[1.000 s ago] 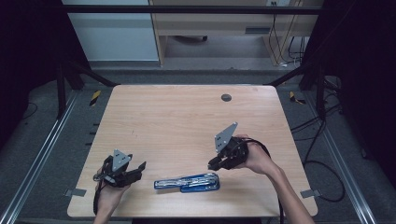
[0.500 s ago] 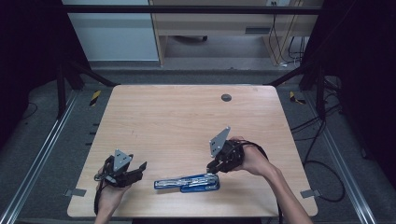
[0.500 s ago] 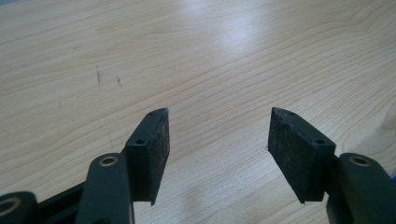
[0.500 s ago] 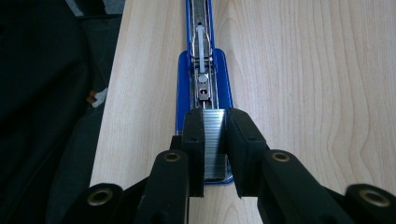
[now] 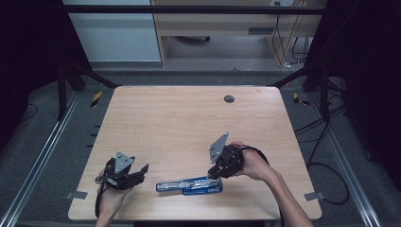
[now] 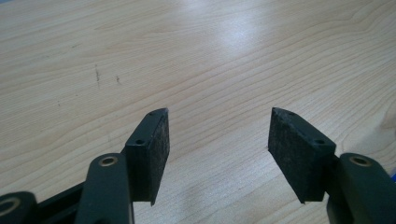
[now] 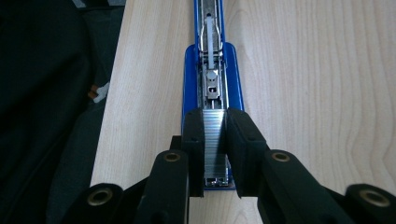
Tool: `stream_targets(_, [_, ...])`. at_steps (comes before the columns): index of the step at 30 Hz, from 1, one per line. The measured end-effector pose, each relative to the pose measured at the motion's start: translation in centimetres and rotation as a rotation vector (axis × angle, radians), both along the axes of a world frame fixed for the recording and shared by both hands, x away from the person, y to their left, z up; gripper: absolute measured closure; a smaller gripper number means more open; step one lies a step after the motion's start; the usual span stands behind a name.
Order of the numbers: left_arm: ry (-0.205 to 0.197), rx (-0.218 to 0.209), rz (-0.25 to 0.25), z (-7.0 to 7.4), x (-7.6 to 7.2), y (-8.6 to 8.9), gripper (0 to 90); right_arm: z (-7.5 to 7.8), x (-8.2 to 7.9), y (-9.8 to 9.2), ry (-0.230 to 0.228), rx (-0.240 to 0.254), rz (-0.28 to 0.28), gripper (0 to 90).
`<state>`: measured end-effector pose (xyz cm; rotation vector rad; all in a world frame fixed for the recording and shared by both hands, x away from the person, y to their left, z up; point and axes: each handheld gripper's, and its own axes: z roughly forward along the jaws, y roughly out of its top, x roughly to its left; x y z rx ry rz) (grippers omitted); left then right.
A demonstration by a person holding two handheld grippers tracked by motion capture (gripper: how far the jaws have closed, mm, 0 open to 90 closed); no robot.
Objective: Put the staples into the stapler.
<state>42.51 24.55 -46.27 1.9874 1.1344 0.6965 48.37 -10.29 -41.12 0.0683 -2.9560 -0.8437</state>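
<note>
One blue stapler (image 5: 189,185), opened flat, lies near the surface (image 5: 189,123) front edge; wide bare room behind. Right tongs (image 7: 215,140) clamp one staple strip (image 7: 215,144) over it. Left tongs (image 6: 217,140) gape empty, near the front-left corner.

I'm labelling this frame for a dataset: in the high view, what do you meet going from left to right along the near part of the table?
Left tool, open above bare wood → blue stapler, lying opened flat → right tool, shut on a strip of staples at the stapler's right end.
</note>
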Motion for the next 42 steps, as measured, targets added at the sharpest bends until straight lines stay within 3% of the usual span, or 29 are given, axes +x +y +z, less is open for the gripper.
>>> stream_targets(20, [0.003, 0.005, -0.002, -0.1, 0.0, -0.1, 38.3, -2.1, 0.4, 0.3, 0.010, -0.034, 0.016, 77.7])
stream_targets(42, [0.002, 0.002, 0.001, -0.1, 0.0, 0.0, 38.3, -2.7, 0.4, 0.5, 0.004, -0.045, 0.027, 77.7])
